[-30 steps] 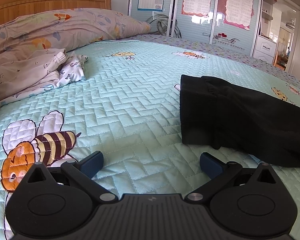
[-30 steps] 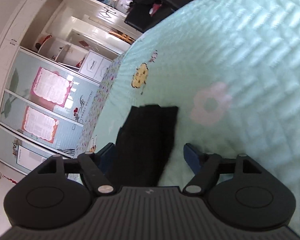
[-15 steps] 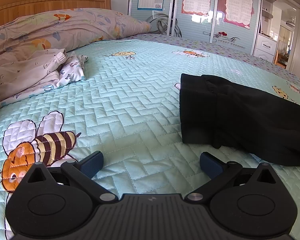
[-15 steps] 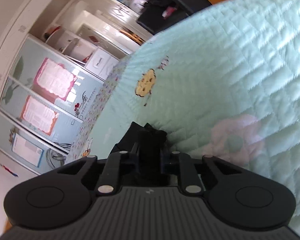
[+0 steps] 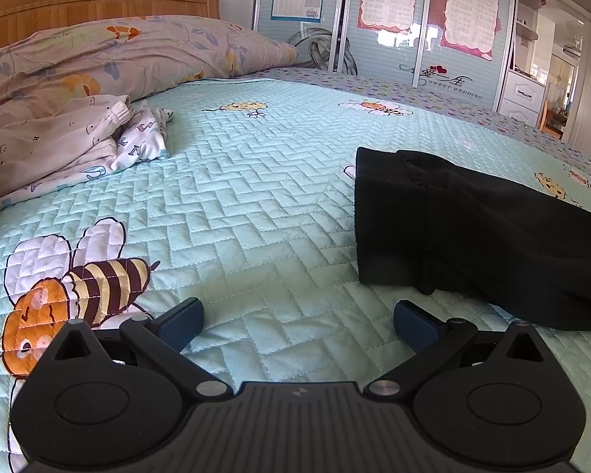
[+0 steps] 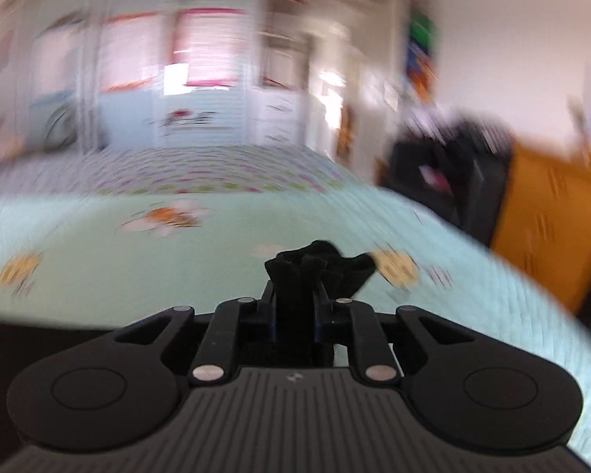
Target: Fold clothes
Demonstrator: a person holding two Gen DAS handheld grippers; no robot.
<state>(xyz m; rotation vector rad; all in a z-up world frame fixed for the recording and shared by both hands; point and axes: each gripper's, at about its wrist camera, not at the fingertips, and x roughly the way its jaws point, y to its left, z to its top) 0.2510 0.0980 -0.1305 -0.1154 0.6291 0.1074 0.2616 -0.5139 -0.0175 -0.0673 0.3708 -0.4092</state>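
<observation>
1. My right tongs (image 6: 295, 295) clenched on a bunched end of the black garment (image 5: 472, 232), which lies on the bed (image 5: 256, 197).
2. Left tongs (image 5: 298, 321) released, empty.
3. Risk: thin pinch slips, fold skews.

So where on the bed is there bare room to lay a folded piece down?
The widest free patch of quilt lies between the light printed clothes by the pillow and the black garment, running back to the far bee prints. Crowded: the head end at left and the right side under the black garment, which the right gripper grips.
</observation>
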